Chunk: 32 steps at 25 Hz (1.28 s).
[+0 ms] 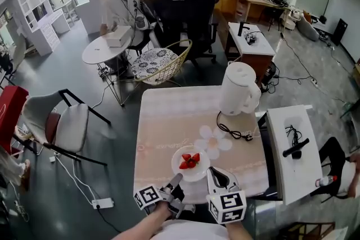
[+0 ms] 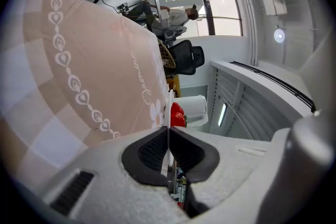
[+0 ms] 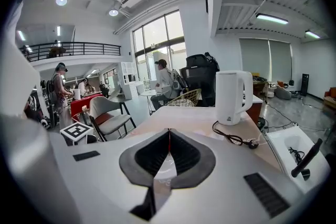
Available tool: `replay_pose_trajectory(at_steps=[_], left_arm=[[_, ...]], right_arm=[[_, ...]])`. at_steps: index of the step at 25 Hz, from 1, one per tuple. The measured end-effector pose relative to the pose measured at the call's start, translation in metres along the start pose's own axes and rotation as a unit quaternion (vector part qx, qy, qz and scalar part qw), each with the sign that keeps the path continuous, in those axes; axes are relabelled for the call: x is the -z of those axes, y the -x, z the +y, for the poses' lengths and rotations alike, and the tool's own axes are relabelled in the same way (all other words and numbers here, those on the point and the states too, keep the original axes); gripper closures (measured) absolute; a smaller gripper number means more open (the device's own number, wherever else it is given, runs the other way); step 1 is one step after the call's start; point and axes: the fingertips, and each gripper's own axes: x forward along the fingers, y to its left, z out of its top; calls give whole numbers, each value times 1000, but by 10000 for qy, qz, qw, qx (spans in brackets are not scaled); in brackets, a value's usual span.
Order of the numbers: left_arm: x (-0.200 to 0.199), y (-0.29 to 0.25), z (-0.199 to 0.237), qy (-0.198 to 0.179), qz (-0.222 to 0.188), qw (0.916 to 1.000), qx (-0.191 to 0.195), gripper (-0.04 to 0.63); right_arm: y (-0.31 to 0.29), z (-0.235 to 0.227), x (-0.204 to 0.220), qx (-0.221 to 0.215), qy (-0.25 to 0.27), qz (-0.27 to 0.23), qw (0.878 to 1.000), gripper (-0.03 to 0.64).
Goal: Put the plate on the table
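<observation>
A small white plate with cut strawberries is over the near part of the table, which has a beige patterned cloth. I cannot tell whether the plate rests on the cloth. My left gripper is shut on the plate's near-left rim. In the left gripper view the plate runs edge-on out of the shut left gripper, with the strawberries beyond. My right gripper is at the near-right rim. In the right gripper view the right gripper is shut, with the white plate between its pads.
A white electric kettle stands at the table's far right, its black cord and plug trailing toward the middle. A white side unit adjoins the table's right edge. A chair stands to the left, a wicker chair behind, and a person at a round table.
</observation>
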Motion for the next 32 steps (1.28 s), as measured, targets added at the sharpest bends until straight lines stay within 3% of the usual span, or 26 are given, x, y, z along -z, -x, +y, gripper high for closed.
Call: replay_pose_trajectory(at_steps=[21,32], left_arm=[[-23,-42,31,122,266,9980,-554,580],[-30,-46,40,172,202,9958,-872,578]], right_arm=[[-30,-9,1,118,58,295,9995,612],[-38,-9,2,32,33,327,9995,612]])
